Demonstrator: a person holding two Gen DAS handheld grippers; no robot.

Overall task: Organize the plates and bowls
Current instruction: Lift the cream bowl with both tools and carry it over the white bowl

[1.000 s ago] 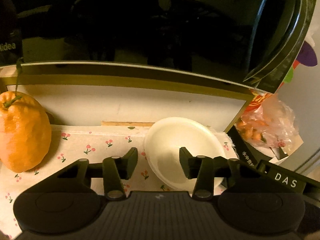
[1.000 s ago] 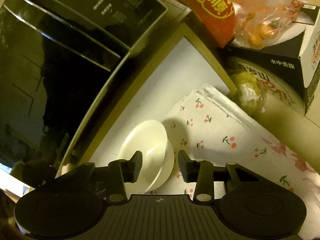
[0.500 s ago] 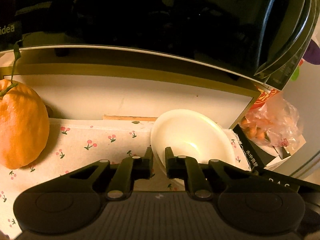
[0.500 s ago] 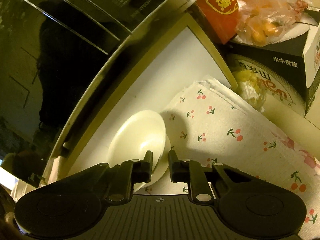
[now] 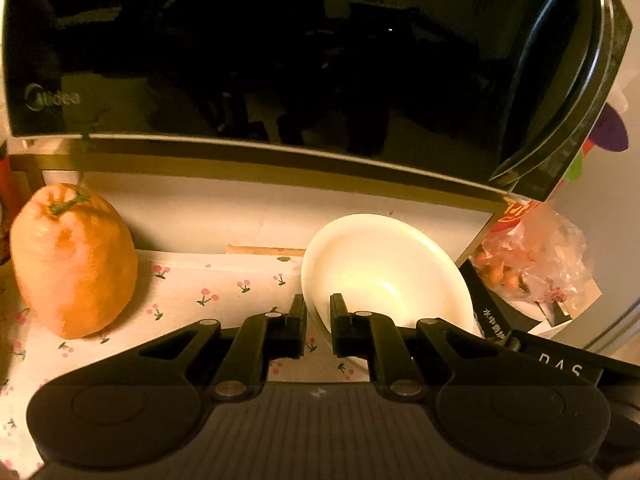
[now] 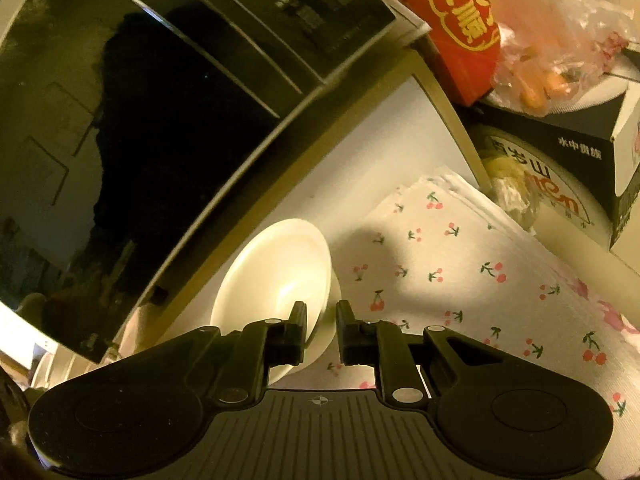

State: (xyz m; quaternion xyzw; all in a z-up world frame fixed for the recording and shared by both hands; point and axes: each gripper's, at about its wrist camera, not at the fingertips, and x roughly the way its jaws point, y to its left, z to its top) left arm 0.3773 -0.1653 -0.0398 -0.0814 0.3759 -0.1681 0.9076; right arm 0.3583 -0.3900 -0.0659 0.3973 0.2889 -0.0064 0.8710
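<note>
Bowl: rim pinched by left gripper at 7 o'clock, right gripper at 5; uneven lift risks slipping.

The bowl looks like smooth, glossy white ceramic. The cloth beneath it is matt woven fabric printed with cherries. The microwave door is dark, mirror-glossy glass. The orange has dimpled, dull skin. The bag is thin, crinkled clear plastic. Both tools are matt black plastic.
</note>
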